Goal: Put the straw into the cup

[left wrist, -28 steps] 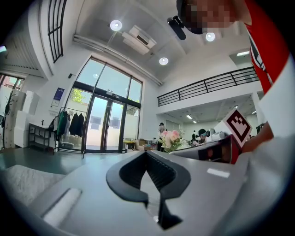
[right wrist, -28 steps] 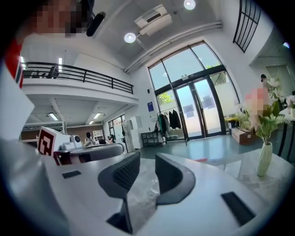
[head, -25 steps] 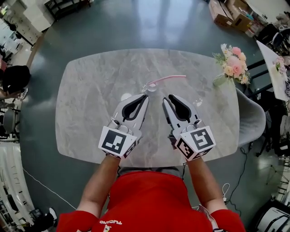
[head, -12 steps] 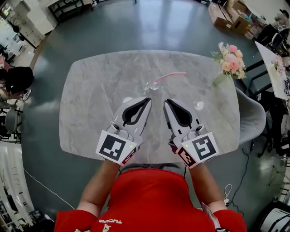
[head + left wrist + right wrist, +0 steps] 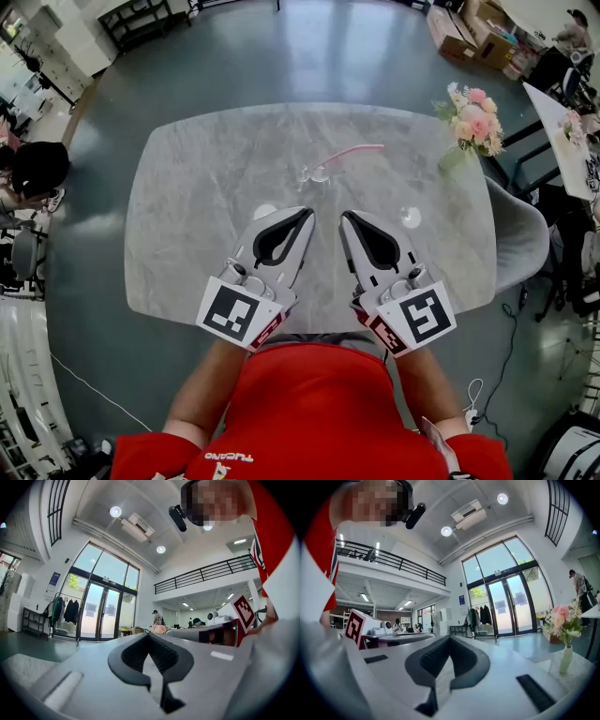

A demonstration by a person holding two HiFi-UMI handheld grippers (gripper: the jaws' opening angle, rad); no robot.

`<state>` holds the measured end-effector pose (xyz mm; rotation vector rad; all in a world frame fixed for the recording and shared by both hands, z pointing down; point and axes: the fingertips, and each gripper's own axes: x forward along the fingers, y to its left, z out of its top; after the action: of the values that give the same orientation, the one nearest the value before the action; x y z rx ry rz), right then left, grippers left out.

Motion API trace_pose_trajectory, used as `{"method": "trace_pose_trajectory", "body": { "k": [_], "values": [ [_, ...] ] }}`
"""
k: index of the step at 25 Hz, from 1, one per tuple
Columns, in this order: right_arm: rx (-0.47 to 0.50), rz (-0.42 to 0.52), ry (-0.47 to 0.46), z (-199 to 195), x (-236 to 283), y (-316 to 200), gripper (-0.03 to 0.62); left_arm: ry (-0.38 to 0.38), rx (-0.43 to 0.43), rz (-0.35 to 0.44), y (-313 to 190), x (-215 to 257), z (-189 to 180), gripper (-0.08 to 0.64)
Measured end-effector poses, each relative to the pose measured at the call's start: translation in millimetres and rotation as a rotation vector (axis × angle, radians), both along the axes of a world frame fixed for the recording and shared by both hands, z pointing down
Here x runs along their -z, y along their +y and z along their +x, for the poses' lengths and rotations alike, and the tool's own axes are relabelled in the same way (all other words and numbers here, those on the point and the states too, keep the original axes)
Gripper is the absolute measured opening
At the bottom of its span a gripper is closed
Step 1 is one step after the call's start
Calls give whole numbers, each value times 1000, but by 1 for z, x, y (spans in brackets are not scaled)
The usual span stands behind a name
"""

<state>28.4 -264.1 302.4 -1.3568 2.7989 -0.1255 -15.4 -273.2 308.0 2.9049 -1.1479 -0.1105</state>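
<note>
The pink straw [image 5: 349, 152] slants across the middle of the bench [image 5: 187, 234], a little toward its far edge. Its near end meets the clear cup [image 5: 319, 174], and its other end points toward the far right corner; whether that near end sits inside the cup is hard to tell. Between the cup and the near edge, well apart from both cup and straw, the left hand-held gripper [image 5: 309, 213] and the right hand-held gripper [image 5: 344, 217] sit side by side, angled toward each other. The jaws of each are closed tip to tip with nothing between them, as the left gripper view [image 5: 149, 635] and the right gripper view [image 5: 450, 637] show. Flowers [image 5: 473, 114] stand at the far right corner, and a grey chair [image 5: 520, 239] sits at the right edge.
</note>
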Motion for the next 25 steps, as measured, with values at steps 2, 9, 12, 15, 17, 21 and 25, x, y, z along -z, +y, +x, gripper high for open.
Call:
{"method": "trace_pose_trajectory", "body": {
  "k": [2, 9, 12, 15, 17, 21, 25],
  "values": [
    [0, 4, 2, 0, 1, 3, 2, 4, -3, 1, 2, 2, 1, 6],
    [6, 3, -1, -2, 1, 13, 0, 7, -13, 14, 7, 6, 5, 6],
    [11, -1, 0, -3, 0, 15, 0, 5, -14, 16, 7, 7, 6, 6],
    [15, -2, 1, -1, 1, 16, 0, 5, -12, 18, 7, 8, 8, 6],
    [18, -2, 1, -1, 1, 17, 0, 2, -12, 17, 8, 8, 9, 6],
    [22, 3, 4, -1, 2, 18, 0, 3, -8, 18, 9, 7, 9, 5],
    [27, 4, 8, 2, 1, 18, 0, 1, -1, 13, 9, 5, 11, 6]
  ]
}}
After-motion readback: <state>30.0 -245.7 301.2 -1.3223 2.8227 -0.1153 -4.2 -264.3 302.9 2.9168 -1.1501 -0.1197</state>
